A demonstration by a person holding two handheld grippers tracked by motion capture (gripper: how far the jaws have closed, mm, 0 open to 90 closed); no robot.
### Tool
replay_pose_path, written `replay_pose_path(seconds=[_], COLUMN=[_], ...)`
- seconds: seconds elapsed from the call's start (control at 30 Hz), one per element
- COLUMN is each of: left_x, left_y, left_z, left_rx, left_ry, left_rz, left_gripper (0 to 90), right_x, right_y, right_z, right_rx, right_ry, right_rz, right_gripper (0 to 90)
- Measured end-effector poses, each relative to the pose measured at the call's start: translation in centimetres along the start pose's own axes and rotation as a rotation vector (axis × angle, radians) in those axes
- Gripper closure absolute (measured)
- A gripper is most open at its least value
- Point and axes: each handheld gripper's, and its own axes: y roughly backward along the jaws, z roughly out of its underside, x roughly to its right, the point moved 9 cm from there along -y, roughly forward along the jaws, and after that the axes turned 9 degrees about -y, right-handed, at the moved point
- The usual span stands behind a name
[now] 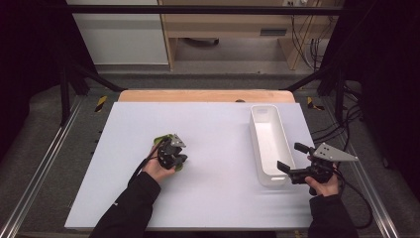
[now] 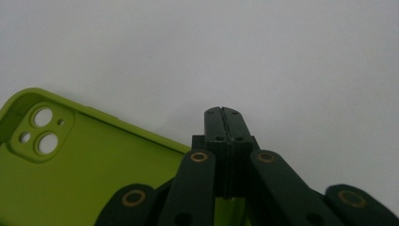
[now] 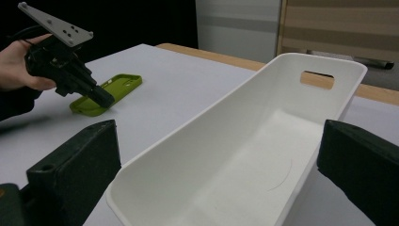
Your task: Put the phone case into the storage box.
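A lime-green phone case point(image 2: 89, 183) lies open side up on the white table, its camera cut-outs at the far corner. My left gripper point(image 2: 223, 113) is shut, pads pressed together with nothing visible between them, tips over the case's long edge. From above, that gripper point(image 1: 179, 159) covers most of the case point(image 1: 159, 139). In the right gripper view the left gripper point(image 3: 103, 100) touches down on the case point(image 3: 120, 84). My right gripper point(image 3: 219, 165) stands open, one jaw on each side of the near end of a white bin point(image 3: 197, 127). In the high view it point(image 1: 289, 156) sits at that bin's point(image 1: 253, 134) near right corner.
The bin is long, narrow and empty, with a handle slot in its far wall. The white table surface point(image 1: 213, 198) spreads between the two hands. A wooden strip point(image 1: 205, 95) runs along the far edge, and black frame bars stand at both sides.
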Motion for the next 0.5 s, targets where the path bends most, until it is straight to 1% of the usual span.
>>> replay_pose_path(seconds=[0.23, 0.27, 0.5], left_x=[0.2, 0.3, 0.4], left_y=[0.4, 0.5, 0.9], left_z=[0.5, 0.7, 1.2], left_rx=[-0.011, -0.02, -0.029], left_ry=[0.003, -0.001, -0.001], left_rz=[0.007, 0.006, 0.002], left_gripper=[90.0, 90.0, 90.0], right_x=[0.0, 0.0, 0.0], right_y=[-0.1, -0.1, 0.0], right_z=[0.0, 0.1, 0.1], right_rx=[-0.003, -0.004, -0.005], right_ry=[0.002, 0.001, -0.002], right_rz=[0.003, 0.003, 0.003], right_gripper=[0.5, 0.5, 0.5])
